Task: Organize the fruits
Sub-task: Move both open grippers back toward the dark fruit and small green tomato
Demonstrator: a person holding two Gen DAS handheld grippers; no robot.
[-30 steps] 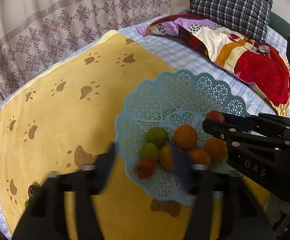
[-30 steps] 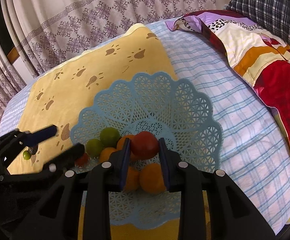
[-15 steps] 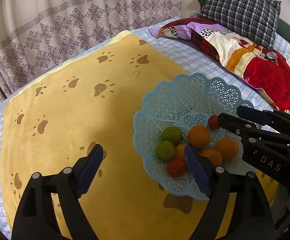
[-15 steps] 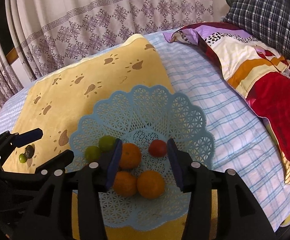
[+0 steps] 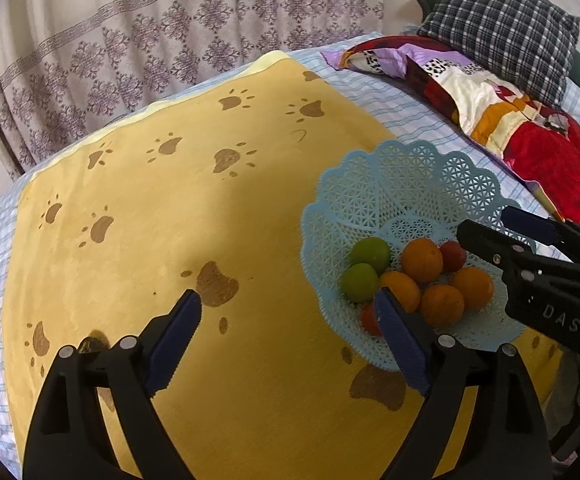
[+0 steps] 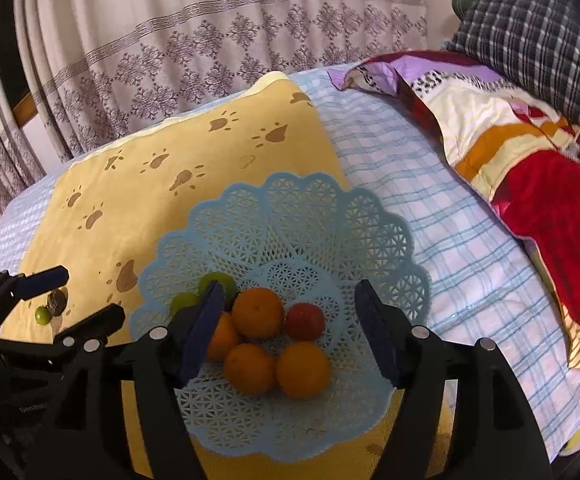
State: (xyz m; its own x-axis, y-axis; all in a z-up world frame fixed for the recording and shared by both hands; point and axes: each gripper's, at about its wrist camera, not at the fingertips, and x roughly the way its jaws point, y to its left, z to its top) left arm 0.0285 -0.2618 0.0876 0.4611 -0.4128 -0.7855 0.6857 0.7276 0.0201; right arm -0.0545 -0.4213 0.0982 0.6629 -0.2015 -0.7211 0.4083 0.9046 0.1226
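Observation:
A light blue lattice basket (image 6: 302, 216) (image 5: 410, 176) sits on a yellow paw-print blanket (image 5: 169, 208). It holds several oranges (image 6: 257, 312), two green fruits (image 5: 370, 254) and a red tomato (image 6: 305, 321); another red fruit (image 5: 368, 318) shows partly behind my left finger. My right gripper (image 6: 290, 328) is open and empty just above the basket's near side. My left gripper (image 5: 287, 340) is open and empty over the blanket, left of the basket. A small green fruit (image 6: 42, 315) and a dark object (image 6: 57, 302) lie on the blanket between the left gripper's fingers.
A checked blue sheet (image 6: 410, 184) covers the bed. A colourful folded quilt (image 6: 530, 152) and a plaid pillow (image 6: 538, 28) lie at the right. A patterned curtain (image 5: 149, 40) hangs behind the bed.
My right gripper has opened, let go of the red tomato into the basket and pulled back. My left gripper has opened wide and swung left, away from the basket.

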